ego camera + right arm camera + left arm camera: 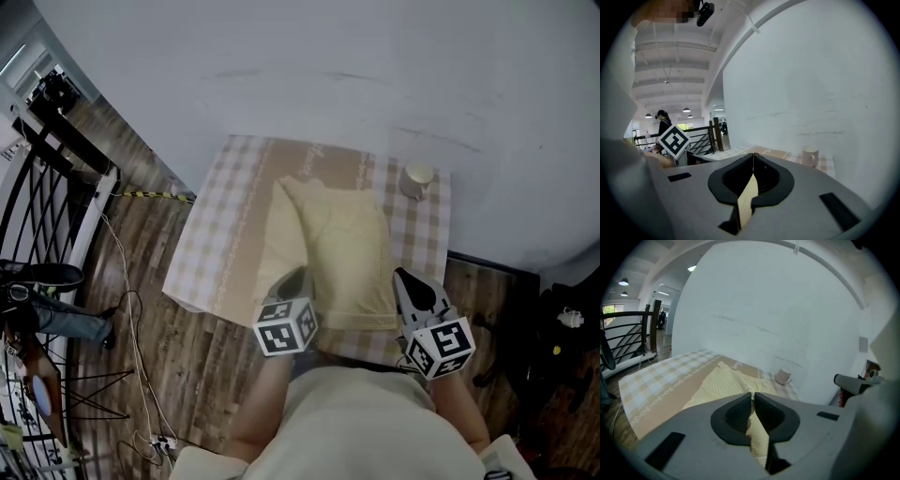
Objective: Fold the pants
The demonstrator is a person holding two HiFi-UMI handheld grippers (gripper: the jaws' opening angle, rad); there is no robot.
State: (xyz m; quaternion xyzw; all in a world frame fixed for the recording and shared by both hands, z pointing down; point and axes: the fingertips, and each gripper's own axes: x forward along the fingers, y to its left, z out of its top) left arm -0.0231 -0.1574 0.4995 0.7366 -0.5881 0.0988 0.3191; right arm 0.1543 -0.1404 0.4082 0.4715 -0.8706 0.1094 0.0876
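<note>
While the yellow pants (pixel 337 248) lie in the middle of the desk (pixel 211 244) with its checked top, the left claw (pixel 300 277) pinches their near edge at about 7 o'clock, its jaws closed tight on the thin cloth. At about 5 o'clock the right claw (pixel 403 278) is squeezed shut on the same near edge, and a strip of yellow cloth shows between its jaws. A white mug (pixel 417 180) stands on the desk at 1 o'clock from the pants.
</note>
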